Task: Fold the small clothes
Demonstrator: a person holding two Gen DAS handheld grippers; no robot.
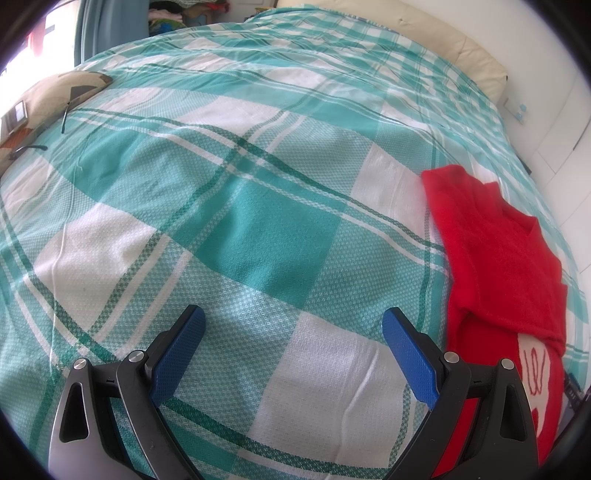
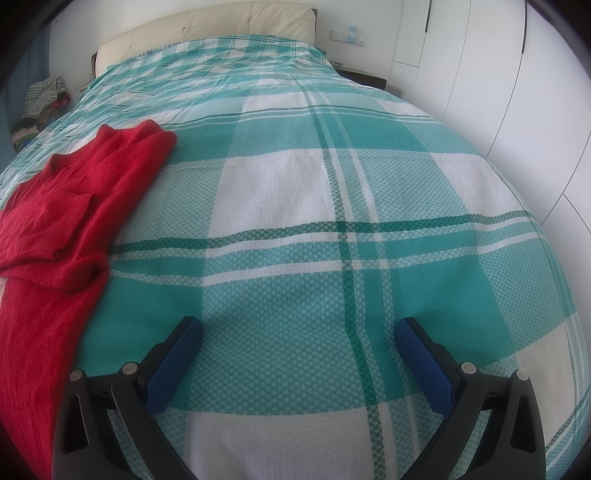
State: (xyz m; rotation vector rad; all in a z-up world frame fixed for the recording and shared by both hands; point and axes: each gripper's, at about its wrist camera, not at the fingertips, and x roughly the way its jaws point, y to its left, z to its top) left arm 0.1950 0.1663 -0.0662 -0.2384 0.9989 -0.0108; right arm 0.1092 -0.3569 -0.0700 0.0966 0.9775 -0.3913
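Spread hand-held gripper point(image 1: 293, 326) beside red sweater point(image 1: 495, 251) on bedspread point(image 1: 258, 184)

Two handheld grippers, black-framed with blue pads

On the left gripper point(image 1: 293, 328) and the right gripper point(image 2: 298, 338), black plastic arms with triangular cut-outs are seen, each joined by round silver pivot screws; textured blue pads point(image 1: 177, 360) are fitted along the inner faces of the fingers.

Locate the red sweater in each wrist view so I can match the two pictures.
Left wrist: the red sweater lies at the right edge, right of the open left gripper.
Right wrist: the sweater lies at the left edge, left of the open right gripper.
Shared landmark: the cream headboard beyond the plaid bedspread.
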